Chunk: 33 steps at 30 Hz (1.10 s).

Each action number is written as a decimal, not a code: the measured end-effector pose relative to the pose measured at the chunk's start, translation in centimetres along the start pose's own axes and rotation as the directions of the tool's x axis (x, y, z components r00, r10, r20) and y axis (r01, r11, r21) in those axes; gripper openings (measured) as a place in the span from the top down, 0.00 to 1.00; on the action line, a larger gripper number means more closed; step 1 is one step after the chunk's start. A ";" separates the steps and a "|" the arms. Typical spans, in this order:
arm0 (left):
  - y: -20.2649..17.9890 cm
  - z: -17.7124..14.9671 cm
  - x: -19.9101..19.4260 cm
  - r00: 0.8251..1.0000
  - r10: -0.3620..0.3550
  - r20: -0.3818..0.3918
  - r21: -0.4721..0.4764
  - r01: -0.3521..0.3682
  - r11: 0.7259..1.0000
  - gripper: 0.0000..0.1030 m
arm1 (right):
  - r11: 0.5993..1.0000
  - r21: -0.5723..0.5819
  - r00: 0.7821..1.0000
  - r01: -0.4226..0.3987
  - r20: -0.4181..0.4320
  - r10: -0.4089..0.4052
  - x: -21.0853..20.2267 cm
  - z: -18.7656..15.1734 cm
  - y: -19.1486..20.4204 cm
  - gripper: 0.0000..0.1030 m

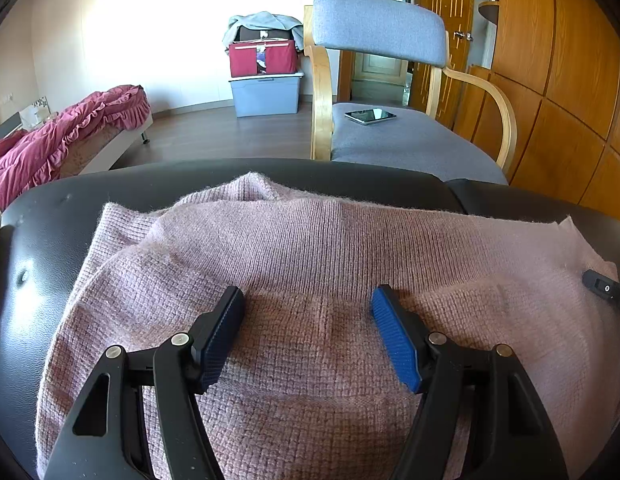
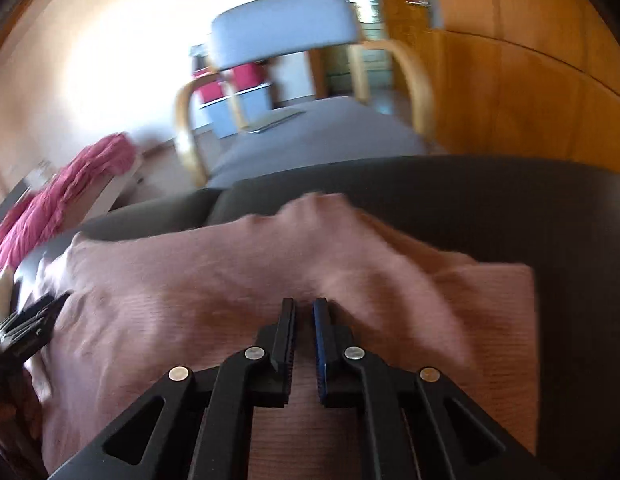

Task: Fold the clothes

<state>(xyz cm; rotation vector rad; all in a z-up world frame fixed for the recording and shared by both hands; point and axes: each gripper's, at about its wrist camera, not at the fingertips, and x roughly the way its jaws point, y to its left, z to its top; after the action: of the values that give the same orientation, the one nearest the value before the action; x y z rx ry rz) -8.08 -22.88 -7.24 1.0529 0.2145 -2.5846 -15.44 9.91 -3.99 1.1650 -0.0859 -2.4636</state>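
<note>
Our main worry was the pink knit sweater [image 1: 310, 248]: it lay partly folded on the black padded surface [image 1: 42, 240], its far edge near that surface's far rim, and a hasty drag could have pulled a loose layer askew or slid the whole garment toward the rim. The right wrist view was blurred, which we took as fast motion, so a misjudged pinch there could have caught only the top layer.

Our left gripper [image 1: 308, 300] stood with its fingers spread wide and holding nothing; the sweater lay directly beneath and between them, apparently touching. Our right gripper [image 2: 304, 308] had its fingers nearly together, a narrow gap left; the sweater lay under them, but we could not tell whether any fabric was pinched.
</note>
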 end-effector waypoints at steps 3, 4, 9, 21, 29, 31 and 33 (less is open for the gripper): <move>-0.1 0.0 0.0 1.000 0.003 0.001 0.002 -0.003 1.000 0.32 | 1.000 0.011 1.000 0.022 0.005 -0.022 -0.4 0.1 -0.2 0.95; -0.1 0.0 0.0 1.000 0.004 0.000 0.002 -0.004 1.000 0.32 | 0.999 0.000 0.999 0.035 0.012 -0.035 -0.6 0.1 0.0 0.95; -0.2 0.0 0.0 1.000 0.015 0.001 0.006 -0.015 1.000 0.32 | 0.999 -0.046 0.993 0.005 0.120 0.001 -2.6 0.4 1.0 0.90; -0.2 0.0 0.0 1.000 0.024 0.001 0.004 -0.024 1.000 0.29 | 0.983 0.079 0.985 0.168 0.036 -0.171 -0.7 0.4 -2.6 0.86; -0.3 -0.1 -0.1 0.999 0.033 0.000 0.011 -0.033 0.999 0.29 | 0.985 -0.138 0.978 -0.101 0.166 0.123 -3.9 0.5 3.2 0.86; -0.2 -0.1 -0.1 1.000 0.027 -0.001 0.007 -0.027 1.000 0.29 | 0.965 -0.200 0.975 -0.167 0.109 0.191 -3.1 0.3 5.6 0.86; 0.0 -0.1 -0.2 1.000 0.022 -0.001 0.003 -0.022 1.000 0.29 | 0.954 -0.271 0.989 -0.127 0.035 0.141 -1.3 -0.6 7.9 0.91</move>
<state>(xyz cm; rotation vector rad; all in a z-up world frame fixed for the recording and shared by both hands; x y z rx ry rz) -7.94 -22.78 -7.15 1.0523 0.1984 -2.5654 -11.55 3.31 -1.63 0.9450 0.1453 -2.3008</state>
